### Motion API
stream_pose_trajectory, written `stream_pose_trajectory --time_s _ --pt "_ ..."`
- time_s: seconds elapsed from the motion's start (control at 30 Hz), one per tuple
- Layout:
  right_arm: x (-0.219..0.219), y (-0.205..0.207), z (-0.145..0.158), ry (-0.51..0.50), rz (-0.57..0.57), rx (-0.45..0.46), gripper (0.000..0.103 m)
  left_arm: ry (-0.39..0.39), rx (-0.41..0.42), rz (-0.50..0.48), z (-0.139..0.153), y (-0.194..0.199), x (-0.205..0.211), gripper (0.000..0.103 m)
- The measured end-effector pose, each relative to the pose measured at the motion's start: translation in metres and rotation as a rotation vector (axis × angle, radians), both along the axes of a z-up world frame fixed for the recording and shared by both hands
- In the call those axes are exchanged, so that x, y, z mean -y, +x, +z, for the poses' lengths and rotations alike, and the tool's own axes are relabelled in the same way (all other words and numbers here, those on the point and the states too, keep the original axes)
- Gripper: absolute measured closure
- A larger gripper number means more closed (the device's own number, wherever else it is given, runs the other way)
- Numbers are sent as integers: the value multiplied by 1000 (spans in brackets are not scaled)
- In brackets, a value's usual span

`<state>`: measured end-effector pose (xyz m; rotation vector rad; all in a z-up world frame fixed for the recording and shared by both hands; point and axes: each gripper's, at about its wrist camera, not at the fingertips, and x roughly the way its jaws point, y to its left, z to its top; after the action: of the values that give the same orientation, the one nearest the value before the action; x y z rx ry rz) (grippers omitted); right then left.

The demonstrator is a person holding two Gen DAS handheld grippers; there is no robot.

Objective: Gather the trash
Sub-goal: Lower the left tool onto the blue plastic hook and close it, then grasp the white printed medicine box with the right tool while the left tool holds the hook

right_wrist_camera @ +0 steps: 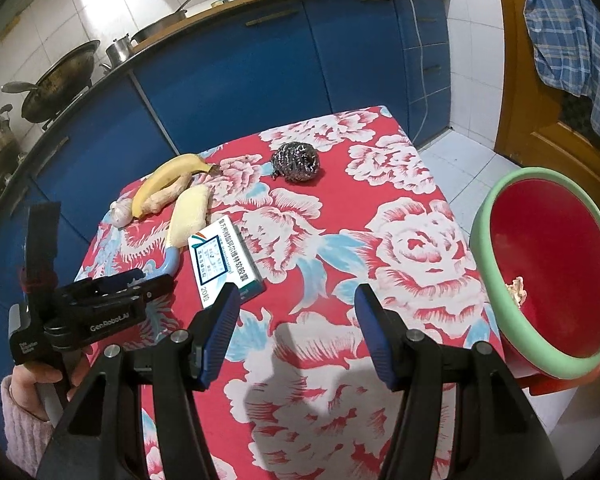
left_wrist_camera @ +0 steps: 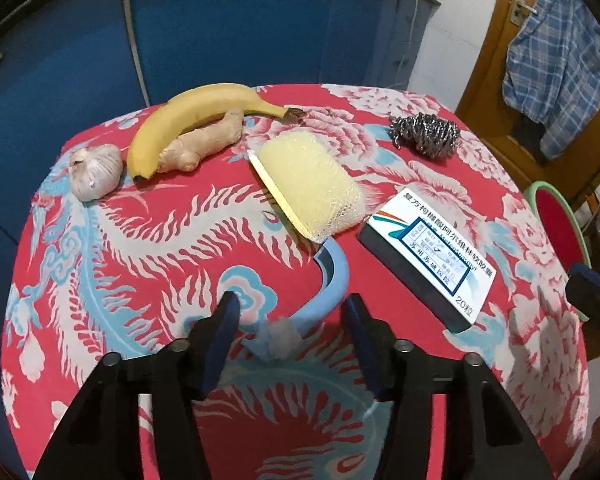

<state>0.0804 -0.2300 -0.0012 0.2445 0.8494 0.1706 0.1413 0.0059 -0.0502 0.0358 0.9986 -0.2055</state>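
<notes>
Nearest the left wrist lens, the left gripper (left_wrist_camera: 288, 322) fills the bottom of the frame, its jaws parted with a small crumpled wad of grey-white tissue (left_wrist_camera: 277, 341) lying on the cloth between them; the blue pads (left_wrist_camera: 220, 344) stand clear of the wad on both sides, so nothing is clenched. Just above the wad curves the pale blue handle of a sponge brush (left_wrist_camera: 312, 188), whose yellow sponge head sits at the centre of the frame. The worktop (left_wrist_camera: 100, 264) is draped in a red cloth with white and blue patterns. At upper left lie a garlic bulb (left_wrist_camera: 95, 172), a banana (left_wrist_camera: 196, 112) and a ginger root (left_wrist_camera: 198, 142), the ginger tucked against the banana's inner curve. A steel wool scourer (left_wrist_camera: 426, 134) rests at upper right, well apart from the rest. A white medicine box (left_wrist_camera: 428, 258) with printed text lies right of centre, just beside the sponge. In the right wrist view, the right gripper (right_wrist_camera: 294, 332) occupies the bottom of the frame, jaws released and spread over bare cloth, gripping nothing. A red basin with a green rim (right_wrist_camera: 496, 292) stands at the right edge, beyond the cloth, with a small pale scrap (right_wrist_camera: 518, 290) inside it. At lower left a hand (right_wrist_camera: 40, 376) in a pink sleeve holds the other gripper.
</notes>
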Motion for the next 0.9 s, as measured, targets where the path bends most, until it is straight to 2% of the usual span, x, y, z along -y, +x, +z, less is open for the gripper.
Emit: stream_pose_trajectory --time_s 0.13,0.17,0.2,0.43,0.7,0.77,0.9 --pt "-4 2 -1 -9 12 -3 41 0 8 -14 1 1 1 68" --pt "-6 3 -1 -12 15 -4 41 -4 8 -15 1 1 1 76" --pt "-7 4 -1 -15 20 -4 41 -16 5 -16 1 1 0 89" --pt "-25 17 -6 -48 79 -16 39 -83 2 15 3 -11 -10 88" --pt "-52 35 -16 -95 151 -32 34 -162 19 109 11 -25 -33 88" --pt "-60 40 -18 -110 168 -31 30 -174 19 132 11 -27 -38 88" --pt "-73 48 -25 -145 193 -39 30 -173 24 164 11 -29 -44 88"
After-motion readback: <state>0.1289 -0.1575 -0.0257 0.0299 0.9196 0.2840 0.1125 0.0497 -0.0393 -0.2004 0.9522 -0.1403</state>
